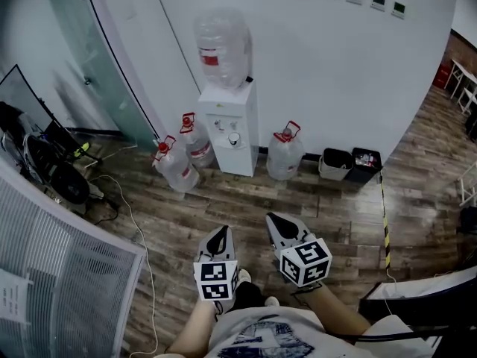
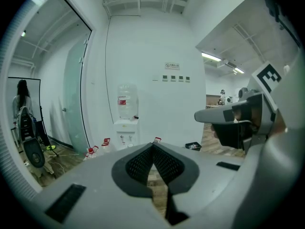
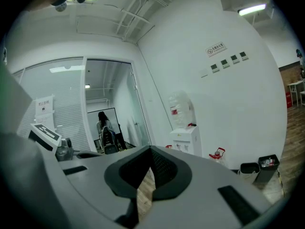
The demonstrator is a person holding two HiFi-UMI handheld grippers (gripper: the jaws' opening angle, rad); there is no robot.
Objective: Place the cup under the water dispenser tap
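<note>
The white water dispenser stands against the far wall with a clear bottle on top and its taps facing me. A small pale round thing sits below the taps; I cannot tell whether it is a cup. My left gripper and right gripper are side by side low in the head view, well short of the dispenser, both shut and empty. In the left gripper view the dispenser lies beyond the shut left gripper. It also shows as the dispenser past the right gripper.
Three water jugs stand on the wood floor around the dispenser. Two bins sit to its right. Cables and equipment lie at the left by a glass partition. A person stands far left.
</note>
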